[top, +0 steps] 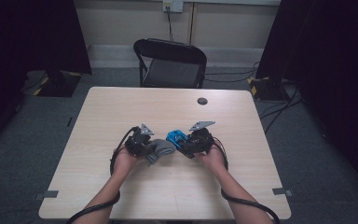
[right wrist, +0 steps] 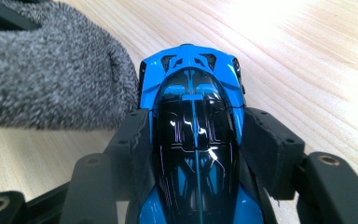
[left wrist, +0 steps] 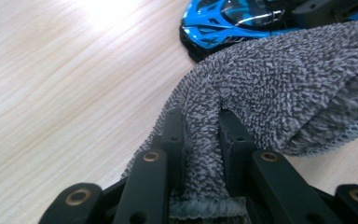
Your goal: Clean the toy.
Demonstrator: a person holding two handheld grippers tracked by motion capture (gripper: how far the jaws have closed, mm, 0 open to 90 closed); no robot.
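Note:
My left gripper (top: 150, 148) (left wrist: 200, 119) is shut on a folded grey cloth (top: 161, 149) (left wrist: 270, 88), pinching a fold of it between its black pads. A blue and black toy car (top: 177, 138) (right wrist: 193, 140) sits lengthwise between the jaws of my right gripper (top: 182, 142) (right wrist: 193, 126), whose pads press on its two sides. The cloth (right wrist: 51, 79) rests against the car's side near its far end. Both grippers hover low over the middle of the wooden table (top: 177, 186), facing each other. In the left gripper view the car (left wrist: 228, 18) shows just beyond the cloth.
A small dark round grommet (top: 202, 101) sits in the tabletop at the far side. A black folding chair (top: 170, 63) stands behind the table. Cables trail from both grippers over the near table edge. Dark curtains hang at both sides.

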